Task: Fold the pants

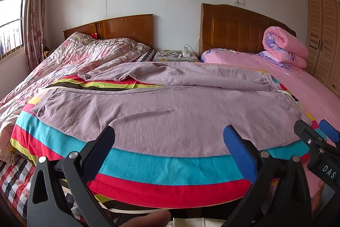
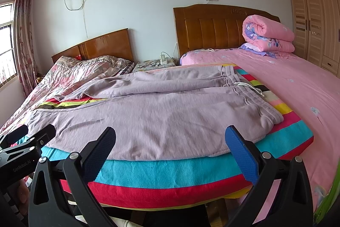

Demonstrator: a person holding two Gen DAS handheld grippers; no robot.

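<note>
The pants (image 1: 161,112) are laid out flat on a striped blanket (image 1: 170,165), straight ahead of both sets of jaws and a little above them in the views. The waistband (image 2: 250,88), with its white cord, is seen up and to the right of the right jaws, and the two legs are stretched away to the left, past the left jaws. The left gripper (image 1: 169,149) is held wide open with nothing in it, and its jaws are kept just short of the near edge of the pants. The right gripper (image 2: 170,149) is opened wide and empty too, just in front of the same near edge. No cloth is touched yet, so the fold seems not to be started. For a good fold, the near leg should probably be pinched at its edge in two spots, one by each gripper, well apart. Only the top layer of pants should be caught, not the blanket under it. Then the near leg could be lifted and laid over the far leg, with the edges lined up. If the jaws are closed too low, the blanket may be pulled up as well.
</note>
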